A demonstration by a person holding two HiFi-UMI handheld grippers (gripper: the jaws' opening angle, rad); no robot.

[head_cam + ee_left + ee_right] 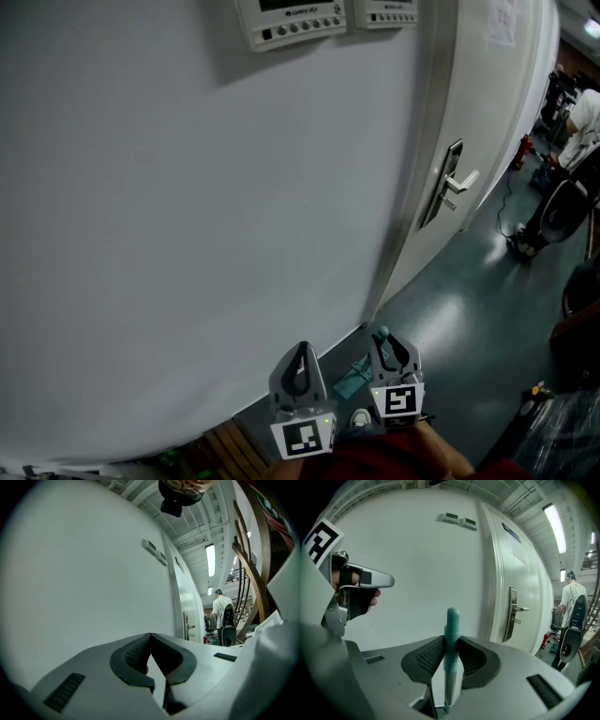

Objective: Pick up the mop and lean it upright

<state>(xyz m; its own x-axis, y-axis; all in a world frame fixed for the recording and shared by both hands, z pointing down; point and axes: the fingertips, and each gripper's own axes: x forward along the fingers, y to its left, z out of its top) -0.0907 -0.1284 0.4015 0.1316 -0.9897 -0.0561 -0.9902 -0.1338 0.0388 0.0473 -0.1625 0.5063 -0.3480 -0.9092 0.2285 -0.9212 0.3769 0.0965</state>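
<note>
**Entries, left to right, head view as the dial**

1. Wall (187, 234): we list a plain pale surface that fills the frame from 9 to 12 o'clock.
2. Control panels: two white units are mounted on the wall at 12 o'clock, the larger panel (291, 21) to the left of the smaller panel (386, 11).
3. Left hand-held gripper (300, 354) (150, 637): it sits at 6 o'clock and points toward the wall. Its jaws are closed tip to tip and we see nothing between the pads.
4. Teal piece (353, 380): this lies low between the two hand-held grippers. It is too small for us to say what part it is.
5. Right hand-held gripper (386, 342) (451, 644): just right of the left one, near 5 o'clock. Its jaws are clamped on the mop handle (450, 677).
6. Mop handle, detail: a silver shaft runs up between the ribbed pads, and its teal cap (453, 620) (382, 332) sticks out past the jaw tips toward the wall.
7. Door (469, 112): white, at 2 o'clock, and closed, with a metal lever handle (459, 183).
8. Floor (459, 319): grey-green and glossy, from 3 to 5 o'clock.
9. Fire extinguisher (523, 150): red, standing on the floor beyond the door.
10. Person (583, 122): in a white top, at 3 o'clock, well apart from both hand-held grippers.
</note>
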